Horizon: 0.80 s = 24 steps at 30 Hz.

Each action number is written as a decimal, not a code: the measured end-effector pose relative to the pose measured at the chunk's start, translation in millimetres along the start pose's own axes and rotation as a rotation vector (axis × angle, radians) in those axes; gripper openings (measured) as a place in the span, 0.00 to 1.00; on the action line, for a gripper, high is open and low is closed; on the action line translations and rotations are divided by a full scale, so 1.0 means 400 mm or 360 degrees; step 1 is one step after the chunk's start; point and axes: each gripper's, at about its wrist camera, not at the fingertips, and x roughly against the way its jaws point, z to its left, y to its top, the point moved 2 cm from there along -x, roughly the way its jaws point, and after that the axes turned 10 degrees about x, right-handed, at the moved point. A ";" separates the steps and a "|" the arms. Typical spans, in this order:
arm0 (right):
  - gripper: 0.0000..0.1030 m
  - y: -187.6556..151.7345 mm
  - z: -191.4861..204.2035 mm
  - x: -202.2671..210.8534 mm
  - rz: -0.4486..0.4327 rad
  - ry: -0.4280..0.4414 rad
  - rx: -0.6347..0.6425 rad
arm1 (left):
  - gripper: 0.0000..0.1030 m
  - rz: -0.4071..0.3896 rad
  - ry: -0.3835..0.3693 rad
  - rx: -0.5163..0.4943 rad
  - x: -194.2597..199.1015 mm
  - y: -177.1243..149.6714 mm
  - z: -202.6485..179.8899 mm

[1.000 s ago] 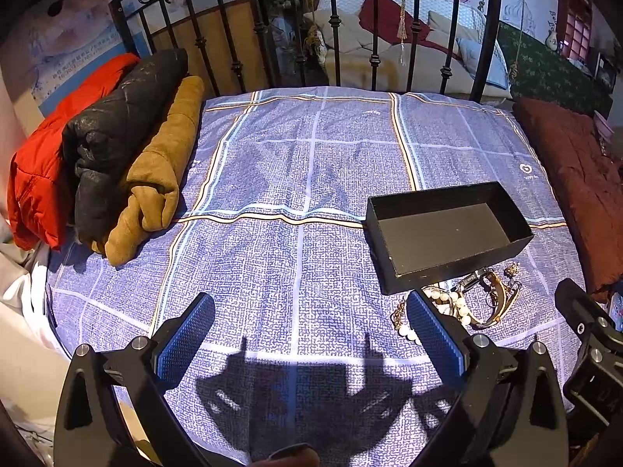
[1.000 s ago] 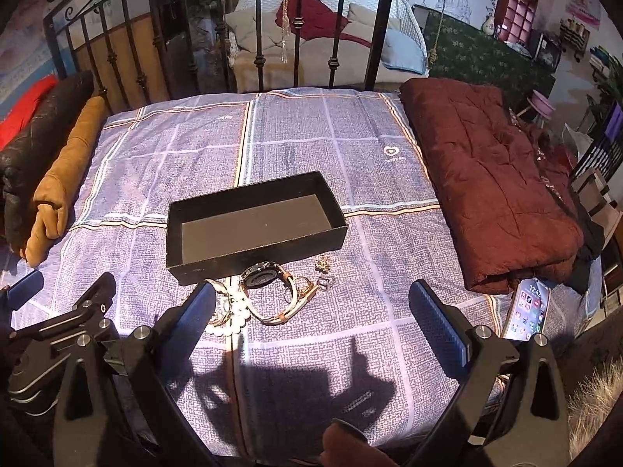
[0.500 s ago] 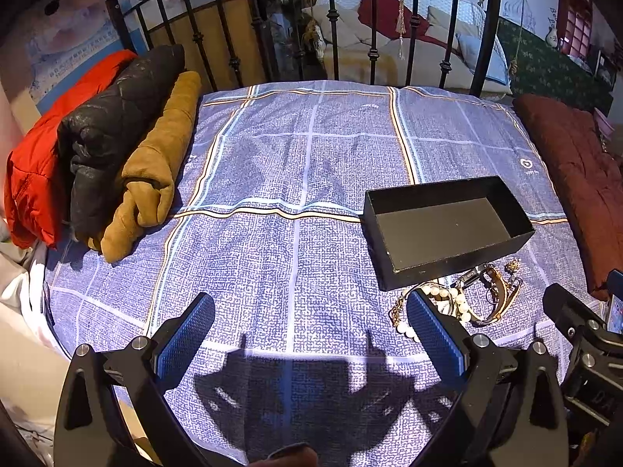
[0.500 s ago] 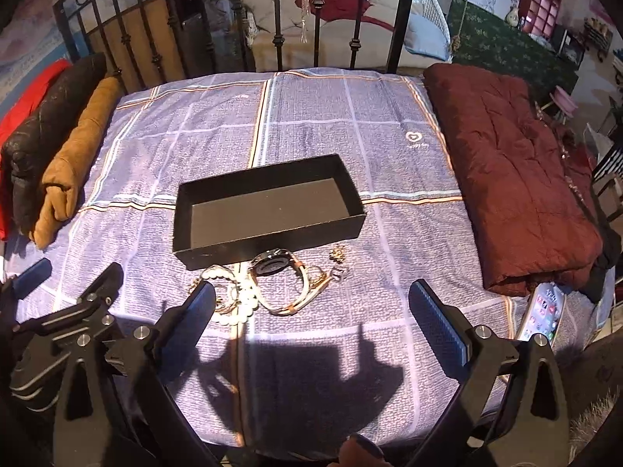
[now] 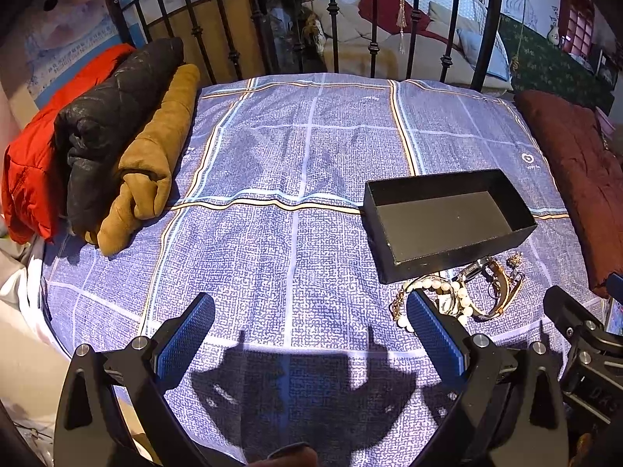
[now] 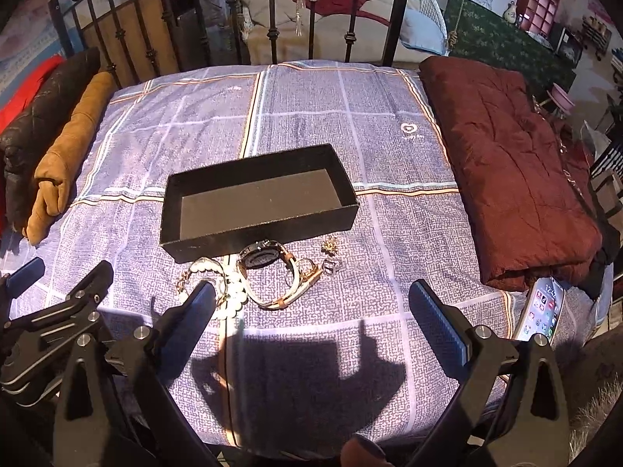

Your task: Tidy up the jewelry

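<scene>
Jewelry lies loose on the bed (image 6: 311,116), all of it just in front of the black box (image 6: 257,202), which serves as the landmark here. The box sits open and holds nothing visible. A watch (image 6: 261,256) rests touching or nearly touching the box's near wall, its pale strap (image 6: 288,292) curling toward the camera. Left of the watch, also at the near wall, lies a pearl bracelet (image 6: 229,292) tangled with a thin gold chain (image 6: 181,282). Right of the watch, slightly clear of the box, sit a small gold piece (image 6: 330,244) and a silver ring (image 6: 333,266).

The right hand-held gripper (image 6: 311,311) hovers nearer than the jewelry, fingers spread wide apart and holding nothing; its left finger overlaps the pearls in view, contact unclear. The left hand-held gripper (image 5: 309,321) hangs over bare bedcover to the left of the box (image 5: 447,218), its fingers likewise wide apart and empty, with the pearls (image 5: 440,286) just behind its right finger.

Far right of the box lies a folded maroon quilt (image 6: 514,179), with a lit phone (image 6: 541,307) at its near corner. Far left of the box, rolled tan (image 5: 152,163), black (image 5: 105,128) and red (image 5: 35,155) garments lie side by side. Beyond the box stands a black iron bedframe (image 6: 397,11).
</scene>
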 end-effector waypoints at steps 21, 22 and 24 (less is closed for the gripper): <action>0.95 -0.071 -0.035 -0.106 0.0158 0.0031 -0.0064 | 0.94 0.0157 0.0001 -0.0004 -0.074 -0.053 -0.023; 0.95 -0.070 -0.042 -0.114 0.0157 0.0044 -0.0068 | 0.94 0.0166 -0.0001 -0.0008 -0.079 -0.053 -0.027; 0.95 -0.065 -0.047 -0.128 0.0155 0.0057 -0.0054 | 0.94 0.0181 -0.0016 -0.0011 -0.089 -0.056 -0.038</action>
